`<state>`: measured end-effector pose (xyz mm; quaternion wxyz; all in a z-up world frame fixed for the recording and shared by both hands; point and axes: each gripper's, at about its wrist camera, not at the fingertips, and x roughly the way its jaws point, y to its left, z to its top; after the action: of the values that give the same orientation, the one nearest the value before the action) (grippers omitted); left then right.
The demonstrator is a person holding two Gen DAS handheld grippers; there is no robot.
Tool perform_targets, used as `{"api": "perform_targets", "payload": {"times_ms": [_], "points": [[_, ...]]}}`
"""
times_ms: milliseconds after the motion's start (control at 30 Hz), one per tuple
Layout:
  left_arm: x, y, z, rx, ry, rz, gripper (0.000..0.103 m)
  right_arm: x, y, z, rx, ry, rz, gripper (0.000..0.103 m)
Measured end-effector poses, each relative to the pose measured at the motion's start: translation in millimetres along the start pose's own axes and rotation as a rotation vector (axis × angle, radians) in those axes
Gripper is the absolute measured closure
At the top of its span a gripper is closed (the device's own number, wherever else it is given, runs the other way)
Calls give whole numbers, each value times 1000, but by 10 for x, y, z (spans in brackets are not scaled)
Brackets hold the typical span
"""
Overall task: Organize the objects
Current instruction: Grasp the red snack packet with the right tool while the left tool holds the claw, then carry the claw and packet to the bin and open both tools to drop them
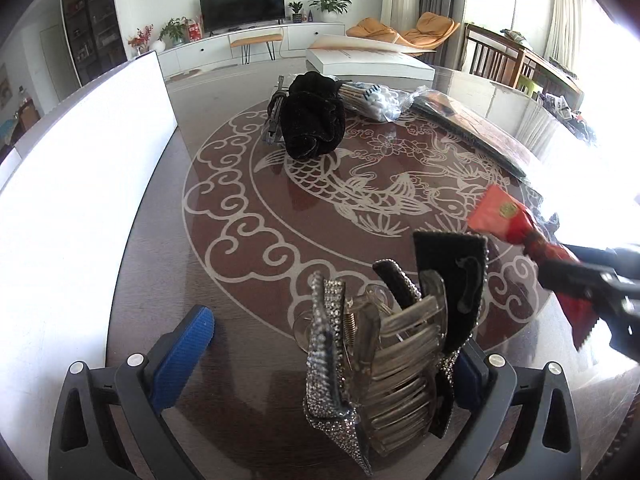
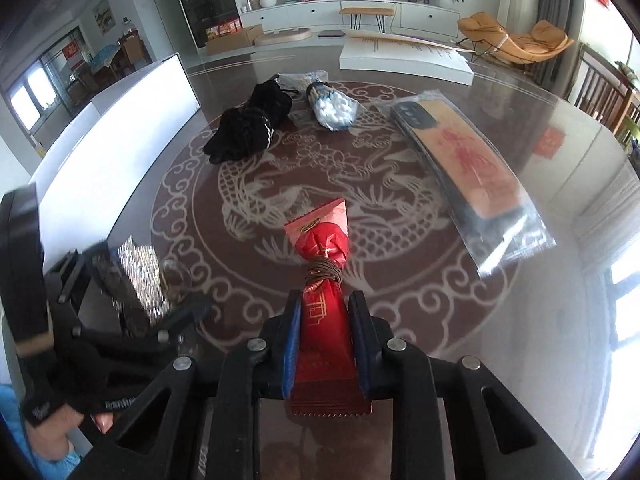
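Observation:
My left gripper (image 1: 332, 344) stands wide open. A rhinestone bow hair claw clip (image 1: 384, 360) leans against its right blue finger (image 1: 466, 376), clear of the left finger (image 1: 184, 356). In the right wrist view the clip (image 2: 140, 280) shows glittery at the left. My right gripper (image 2: 326, 340) is shut on a red tied candy packet (image 2: 322, 280), held above the table; it also shows in the left wrist view (image 1: 532, 240). On the table lie a black velvet scrunchie (image 1: 314, 116), a bag of cotton swabs (image 2: 332, 106) and a bagged phone case (image 2: 468, 160).
The round glass table (image 2: 520, 320) has a dragon pattern. A white open box (image 1: 80, 184) stands along the left edge. A white flat box (image 2: 404, 60) lies at the far side. A dark clip (image 1: 274, 116) lies beside the scrunchie. Chairs stand at the right.

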<state>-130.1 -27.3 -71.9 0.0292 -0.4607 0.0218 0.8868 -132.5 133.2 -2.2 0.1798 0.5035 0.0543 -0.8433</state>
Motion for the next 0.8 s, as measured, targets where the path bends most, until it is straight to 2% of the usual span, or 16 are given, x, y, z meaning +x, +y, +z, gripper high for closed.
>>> {"api": "perform_targets", "payload": {"times_ms": [133, 200, 233, 267, 333, 400, 433, 467, 500, 533, 567, 700, 800], "points": [[-2, 6, 12, 3, 8, -11, 0, -194, -137, -392, 53, 20, -5, 79], [6, 1, 50, 15, 45, -19, 0, -234, -206, -435, 79, 31, -10, 75], [9, -4, 73, 21, 66, -27, 0, -239, -235, -432, 87, 40, -14, 65], [5, 1, 88, 17, 75, -43, 0, -241, -253, -409, 91, 47, -23, 59], [-27, 11, 121, -3, 59, -61, 0, -225, -241, -344, 78, 58, -31, 42], [-57, 26, 159, -16, 40, -61, 0, -140, -202, -277, 52, 98, -33, 39], [-75, 15, 160, -17, 29, -63, 3, -75, -183, -250, 40, 128, -40, 39], [-109, 21, 164, -15, 10, -77, 24, -31, -171, -252, 36, 150, -51, 39], [-153, 15, 167, -11, -2, -90, 38, 0, -163, -254, 40, 156, -52, 51], [-211, 18, 166, -5, -21, -92, 54, 7, -159, -268, 42, 158, -51, 78], [-285, 20, 161, 3, -44, -95, 59, -19, -153, -281, 40, 149, -72, 84], [-738, 89, 107, -8, -126, -154, 60, -284, -166, -315, 101, 86, -45, 84], [-1230, 269, 45, -51, -181, -216, 60, -587, -58, -230, 124, 17, 6, 84]]}}
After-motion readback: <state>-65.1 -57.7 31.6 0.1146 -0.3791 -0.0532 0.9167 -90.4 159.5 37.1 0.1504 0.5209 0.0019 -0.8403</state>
